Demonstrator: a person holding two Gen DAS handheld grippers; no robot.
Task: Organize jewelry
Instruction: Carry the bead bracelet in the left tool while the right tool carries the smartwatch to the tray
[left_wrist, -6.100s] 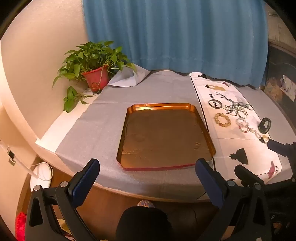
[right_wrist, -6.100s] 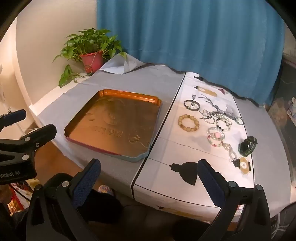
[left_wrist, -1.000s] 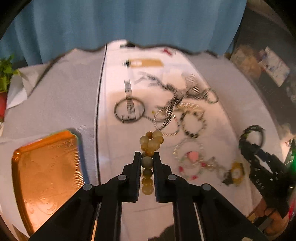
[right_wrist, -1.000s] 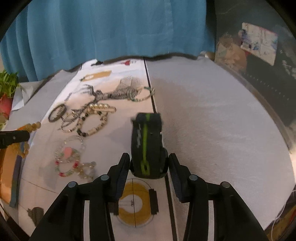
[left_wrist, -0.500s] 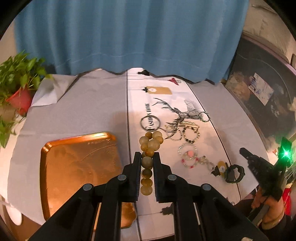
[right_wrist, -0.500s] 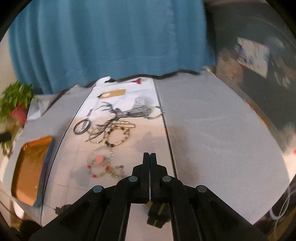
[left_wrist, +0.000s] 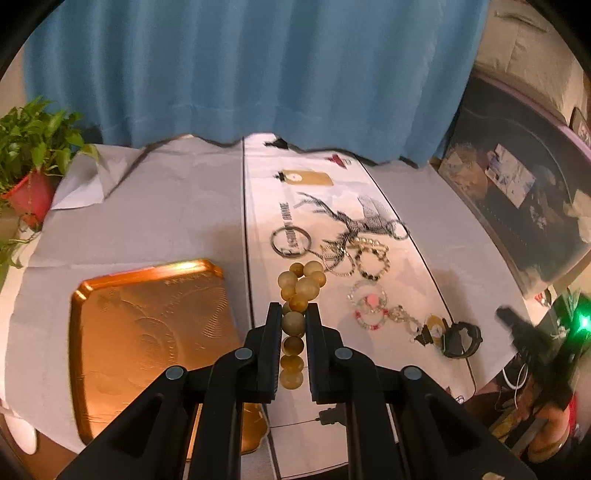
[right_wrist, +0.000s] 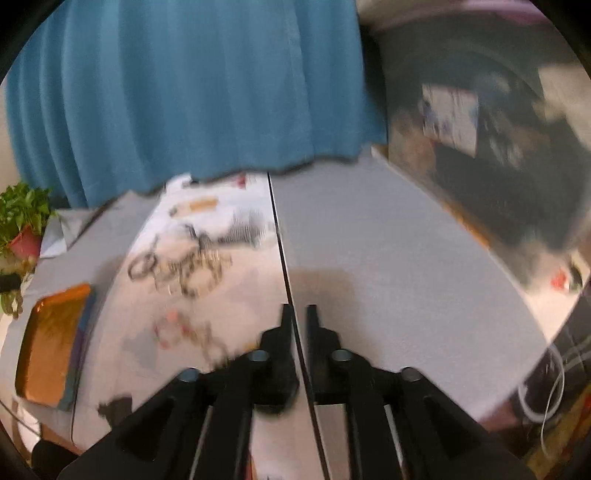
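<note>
My left gripper (left_wrist: 293, 314) is shut on a yellow-brown bead bracelet (left_wrist: 300, 284) and holds it in the air above the table, between the orange tray (left_wrist: 147, 332) and the white runner. Several bracelets and chains (left_wrist: 354, 254) lie on the runner, with a black and green band (left_wrist: 461, 339) near its front right. My right gripper (right_wrist: 298, 314) is nearly shut with a narrow gap and nothing between its fingers. It hangs over the seam between runner and grey cloth; its view is blurred. The right gripper also shows in the left wrist view (left_wrist: 532, 347).
A potted plant (left_wrist: 31, 173) stands at the back left. A blue curtain (left_wrist: 240, 70) hangs behind the table. A dark cabinet (left_wrist: 517, 206) with cards stands on the right. The tray also shows in the right wrist view (right_wrist: 51, 339).
The right gripper let go of the black and green band a second ago, drew back empty and now has opened a slit while swinging. The left gripper keeps the bead bracelet lifted.
</note>
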